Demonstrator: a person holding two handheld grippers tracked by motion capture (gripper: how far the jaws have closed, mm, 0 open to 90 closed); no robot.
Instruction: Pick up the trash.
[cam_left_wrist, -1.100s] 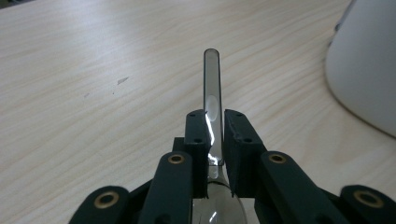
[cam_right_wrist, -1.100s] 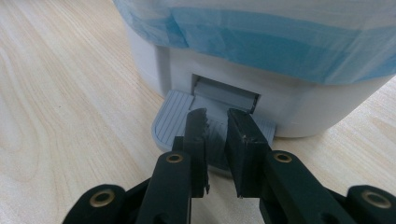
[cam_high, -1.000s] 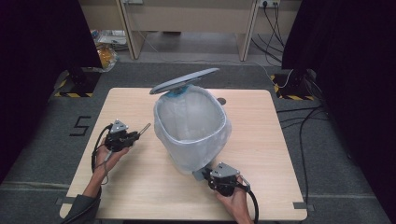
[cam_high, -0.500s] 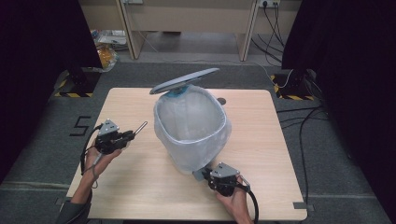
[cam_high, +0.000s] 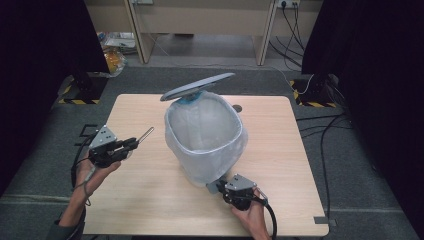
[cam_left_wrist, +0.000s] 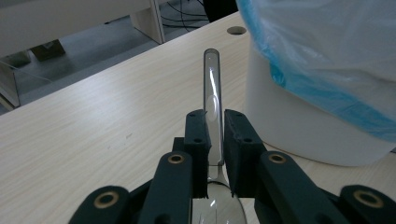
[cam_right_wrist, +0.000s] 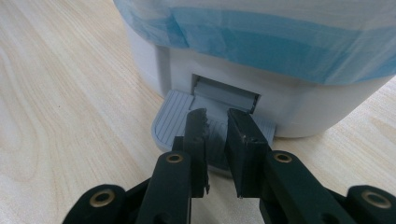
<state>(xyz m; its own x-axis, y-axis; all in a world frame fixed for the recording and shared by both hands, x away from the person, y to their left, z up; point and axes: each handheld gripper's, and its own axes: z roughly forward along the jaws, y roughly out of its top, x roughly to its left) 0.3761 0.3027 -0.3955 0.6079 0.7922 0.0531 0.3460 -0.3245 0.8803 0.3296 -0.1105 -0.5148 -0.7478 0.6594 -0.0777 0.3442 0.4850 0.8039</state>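
Observation:
A white pedal bin (cam_high: 205, 135) lined with a pale blue bag stands mid-table, its grey lid (cam_high: 197, 86) raised at the back. My left gripper (cam_high: 131, 143) hovers to the bin's left, shut on a metal spoon (cam_high: 145, 134). In the left gripper view the spoon (cam_left_wrist: 212, 88) is clamped at its neck by my gripper (cam_left_wrist: 215, 123), handle pointing forward beside the bin wall (cam_left_wrist: 303, 126). My right gripper (cam_high: 220, 186) sits at the bin's front base. Its jaws (cam_right_wrist: 217, 119) are shut and rest on top of the grey ribbed pedal (cam_right_wrist: 175, 116).
The wooden table (cam_high: 280, 150) has a small round hole (cam_high: 237, 108) behind the bin. Cables lie on the grey floor to the right, and desk legs stand beyond the far edge. Dark curtains flank both sides.
My left hand has carried the spoon up and a little leftward, away from the bin. The right gripper has stayed on the pedal and the lid is still raised.

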